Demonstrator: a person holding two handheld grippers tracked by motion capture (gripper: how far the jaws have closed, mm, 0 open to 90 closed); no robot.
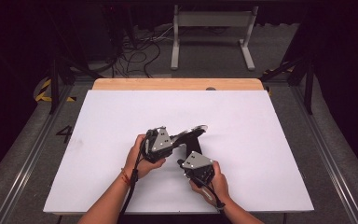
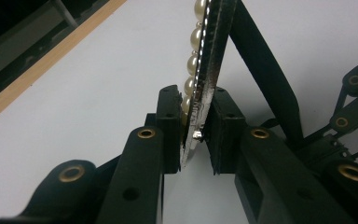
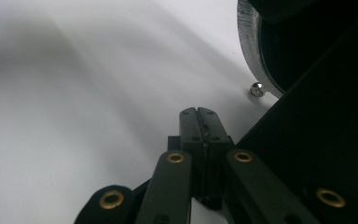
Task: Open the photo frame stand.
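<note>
A round frame point(image 1: 196, 129) with a silver rim and a row of pearls along its edge is held tilted above the white table. My left gripper point(image 1: 179, 136) is shut on its rim; the left gripper view has the pearled edge point(image 2: 204, 70) standing between the pads point(image 2: 170, 116). A black prop leg point(image 2: 261, 70) slants off the frame's back. My right gripper point(image 1: 185, 163) is just in front of the frame, jaws pressed together on nothing point(image 3: 200, 114). The silver rim point(image 3: 248, 46), a small silver ball point(image 3: 256, 88) and the black back point(image 3: 317, 130) lie close on its right.
A white sheet point(image 1: 121, 116) covers the table, with a wooden strip point(image 1: 177, 84) along the far edge. Beyond it are a grey floor, cables point(image 1: 135, 58) and a white stand point(image 1: 212, 21). Metal rails point(image 1: 28, 154) run along both sides.
</note>
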